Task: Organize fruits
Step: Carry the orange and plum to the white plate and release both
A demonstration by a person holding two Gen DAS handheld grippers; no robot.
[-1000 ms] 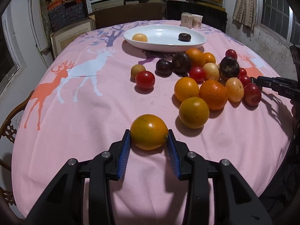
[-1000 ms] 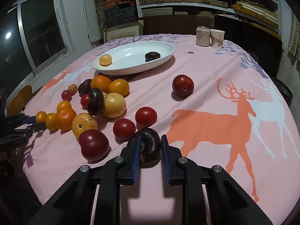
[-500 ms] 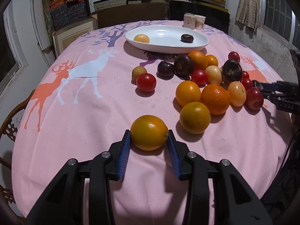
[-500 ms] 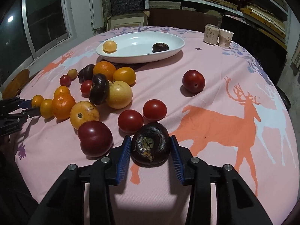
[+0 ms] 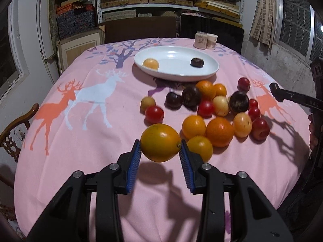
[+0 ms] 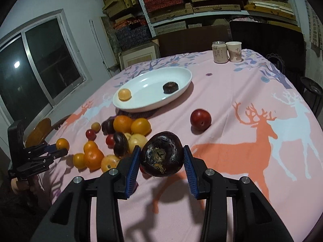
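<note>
While both fruits hang clear of the bench, each casting a shadow on the pink cloth beneath it, the two grippers share one purpose: carrying fruit toward the white dish at the far side. The left gripper, jaws part-way open, is clamped on a large orange by its flanks, so the blue pads bear on the widest part. The right gripper likewise pinches a dark round fruit, its scarred stem end turned toward the camera; its jaws have just been widening, yet the fruit sits pressed between them. Already in the dish lie a small orange fruit at its left and a small dark fruit at its right, which suggests sorting by colour. Between the grippers and the dish spreads the loose heap of oranges, red and dark fruits, best passed over from above. A lone red fruit lies apart, right of the heap. A can and a cup stand near the far edge, well clear.
</note>
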